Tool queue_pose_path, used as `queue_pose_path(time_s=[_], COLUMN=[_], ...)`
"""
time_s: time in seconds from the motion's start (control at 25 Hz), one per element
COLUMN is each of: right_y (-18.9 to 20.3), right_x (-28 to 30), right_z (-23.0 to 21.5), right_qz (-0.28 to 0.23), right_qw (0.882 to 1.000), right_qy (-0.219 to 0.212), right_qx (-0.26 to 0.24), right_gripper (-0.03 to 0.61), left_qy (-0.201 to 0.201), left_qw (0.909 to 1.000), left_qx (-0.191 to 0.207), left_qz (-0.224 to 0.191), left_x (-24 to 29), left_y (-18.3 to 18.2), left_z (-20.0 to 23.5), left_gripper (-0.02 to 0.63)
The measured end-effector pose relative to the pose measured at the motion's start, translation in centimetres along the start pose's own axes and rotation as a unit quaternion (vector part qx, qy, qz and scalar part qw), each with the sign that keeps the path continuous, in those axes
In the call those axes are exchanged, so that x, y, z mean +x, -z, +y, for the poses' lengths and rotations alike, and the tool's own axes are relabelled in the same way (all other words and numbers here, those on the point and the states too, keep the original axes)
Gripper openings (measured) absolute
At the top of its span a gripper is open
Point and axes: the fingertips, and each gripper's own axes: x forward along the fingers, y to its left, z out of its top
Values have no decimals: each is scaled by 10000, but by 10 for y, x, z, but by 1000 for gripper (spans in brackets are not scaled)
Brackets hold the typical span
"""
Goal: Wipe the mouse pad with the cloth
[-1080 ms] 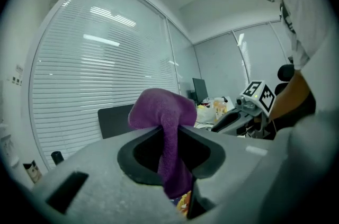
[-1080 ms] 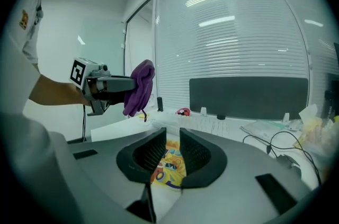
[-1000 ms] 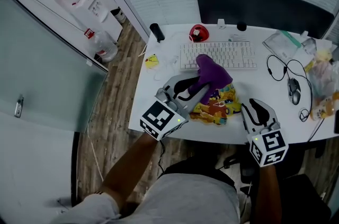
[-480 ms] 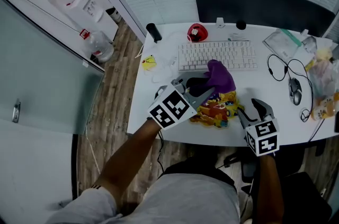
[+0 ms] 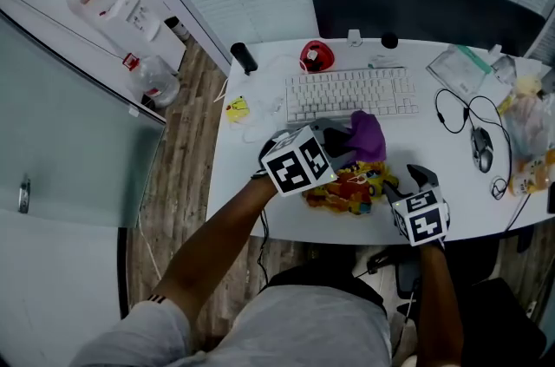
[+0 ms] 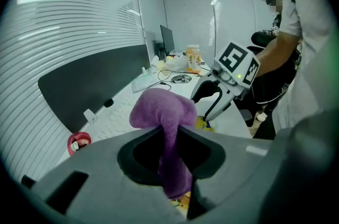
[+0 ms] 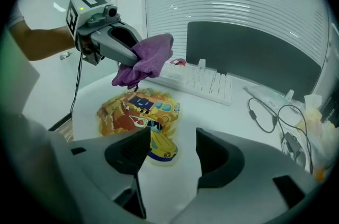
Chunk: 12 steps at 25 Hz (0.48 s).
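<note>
- Well, at the left edge of the white counter (image 5: 251,140) lies a small yellow thing (image 5: 235,108). A keyboard (image 5: 347,94) sits further right, upper middle of the head view.
- Just below the keyboard, the left gripper (image 5: 347,147) reaches in from the lower left, pinching a purple cloth (image 5: 368,135). The left gripper view shows a strip of the cloth clamped between its jaws and the rest bunched up beyond their tips.
- The cloth hangs over the upper edge of the mouse pad (image 5: 351,187), a colourful cartoon-print pad. It lies flat on the counter near the front edge, at the centre of the head view. Whether the cloth touches the pad cannot be told.
- Right of the pad, the right gripper (image 5: 406,183) points down toward the pad's right corner. Its jaws are spread wide, have just been opening and grip nothing. In the right gripper view the pad's near tip shows on the counter in the gap between them.
- Far right in the head view, a mouse (image 5: 482,148) lies on the counter with its dark cord looped beside it.
</note>
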Motion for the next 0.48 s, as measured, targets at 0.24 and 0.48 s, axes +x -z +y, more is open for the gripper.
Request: queue_pose_path(time_s=[0.24, 0.48], right_y=[8, 13], right_x=[7, 14], right_z=[-3, -5], right_qz=[213, 345], right_qw=[9997, 9993], right_qy=[16, 19], right_qx=[70, 129], right_gripper=[235, 235], left_qy=[418, 752], left_qw=[9977, 9928], left_qx=[67, 98], left_qz=[526, 930], left_x=[23, 44], left_y=[14, 21], left_z=[1, 5], left_gripper=[81, 81])
